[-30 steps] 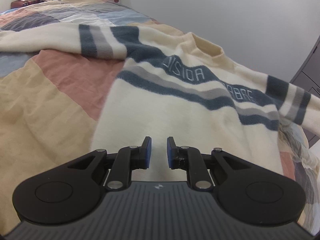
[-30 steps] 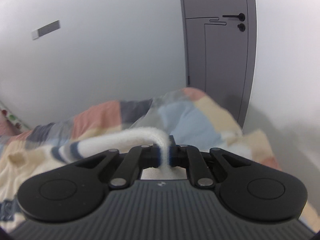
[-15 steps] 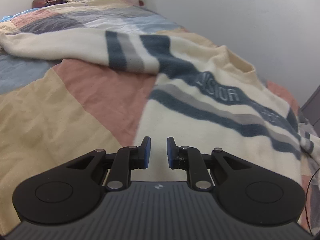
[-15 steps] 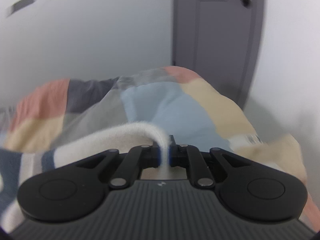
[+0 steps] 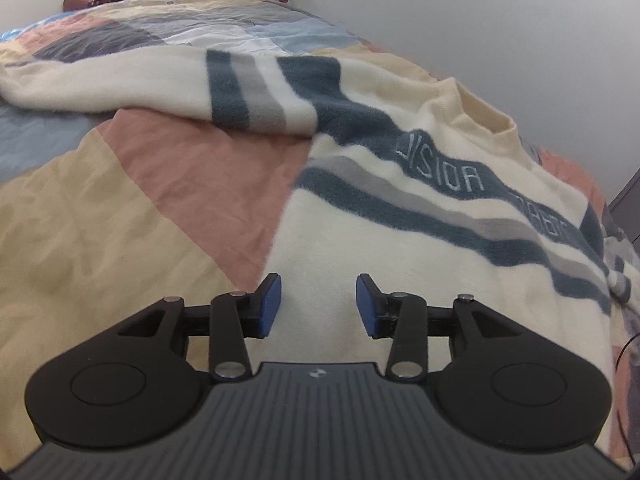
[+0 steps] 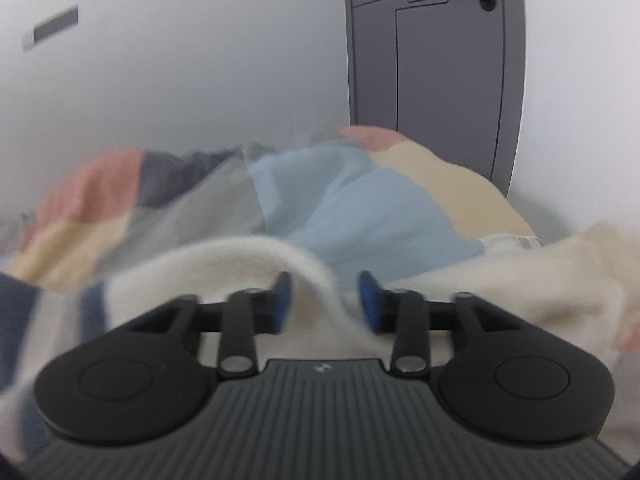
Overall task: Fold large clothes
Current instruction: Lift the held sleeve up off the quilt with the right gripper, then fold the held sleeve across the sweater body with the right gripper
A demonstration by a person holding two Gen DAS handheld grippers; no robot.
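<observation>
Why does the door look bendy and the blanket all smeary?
Right wrist view: the fisheye lens bows the grey door, and the patchwork quilt and sweater fold smear with blur. Left wrist view: the striped sweater looks sharper, softening toward the edges.

Sweater [image 5: 420, 216] lies on quilt [image 5: 120, 208].

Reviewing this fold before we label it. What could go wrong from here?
1. The right hand-held gripper is opening with a ridge of the sweater between its pads; the fuzzy knit may snag and drag when it pulls away.
2. The sleeve lies stretched out across the quilt, so the sweater is far from folded.
</observation>
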